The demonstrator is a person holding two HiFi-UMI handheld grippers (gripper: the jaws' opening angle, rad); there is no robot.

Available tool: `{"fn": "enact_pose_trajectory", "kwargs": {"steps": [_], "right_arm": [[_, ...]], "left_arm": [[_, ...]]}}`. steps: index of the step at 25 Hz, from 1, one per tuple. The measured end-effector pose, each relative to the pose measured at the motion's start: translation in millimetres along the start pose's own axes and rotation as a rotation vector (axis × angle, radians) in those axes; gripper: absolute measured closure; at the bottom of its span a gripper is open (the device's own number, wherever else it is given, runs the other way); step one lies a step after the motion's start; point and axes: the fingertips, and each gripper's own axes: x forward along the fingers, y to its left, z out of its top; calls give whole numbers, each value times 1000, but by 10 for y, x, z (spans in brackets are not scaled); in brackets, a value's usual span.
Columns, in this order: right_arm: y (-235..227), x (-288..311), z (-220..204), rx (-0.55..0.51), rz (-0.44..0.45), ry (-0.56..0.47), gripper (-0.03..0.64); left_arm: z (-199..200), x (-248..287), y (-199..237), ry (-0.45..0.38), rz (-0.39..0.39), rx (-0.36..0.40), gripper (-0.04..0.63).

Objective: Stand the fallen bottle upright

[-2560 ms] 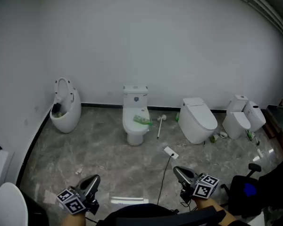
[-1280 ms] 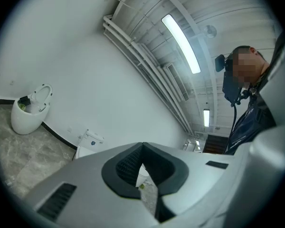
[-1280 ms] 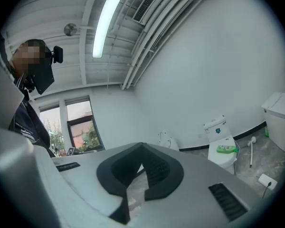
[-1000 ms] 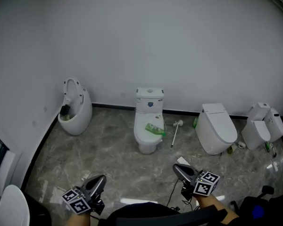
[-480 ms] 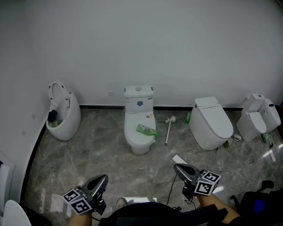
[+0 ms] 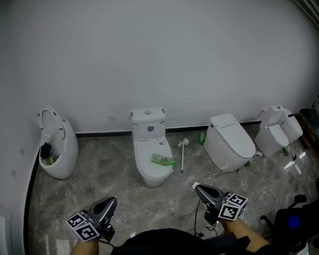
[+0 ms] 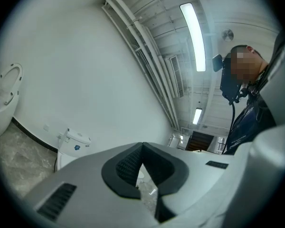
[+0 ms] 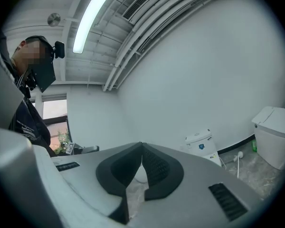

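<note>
While both grippers hung near, far short of the toilets | left bowl (image 6: 64,166) held dark clutter, kind unclear | left gripper (image 6: 110,201) jaws pressed together, empty | green bottle (image 6: 162,160) lay flat on middle toilet (image 6: 148,177) lid; probably light, stiff, slick plastic; best pinched across its body | right gripper (image 6: 198,188) likewise closed, empty
</note>
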Motion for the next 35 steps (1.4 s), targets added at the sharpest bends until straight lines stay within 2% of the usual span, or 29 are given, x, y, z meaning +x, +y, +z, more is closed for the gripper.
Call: {"fn": "enact_pose_trajectory", "kwargs": {"steps": [4, 8, 12, 16, 25, 29, 35], "right_arm": [[-28, 395, -15, -2, -13, 15, 589], [-288, 623, 23, 8, -25, 15, 588], [-768, 843, 137, 35, -9, 13, 579], [-1383, 1092, 320, 55, 57, 24, 573], [-2653, 1589, 1132, 52, 214, 58, 574], [-3129, 1786, 1299, 68, 223, 62, 572], [-3513, 2184, 1299, 72, 201, 70, 573]], "left_arm": [[168, 81, 411, 9, -14, -16, 574], [154, 308, 642, 27, -24, -33, 574], [158, 697, 838, 37, 2, -36, 574], [211, 1210, 977, 16, 66, -9, 574], [300, 2637, 1060, -44, 157, 3, 574], [316, 3104, 1231, -29, 172, 0, 574], [417, 3424, 1750, -15, 164, -21, 574]]}}
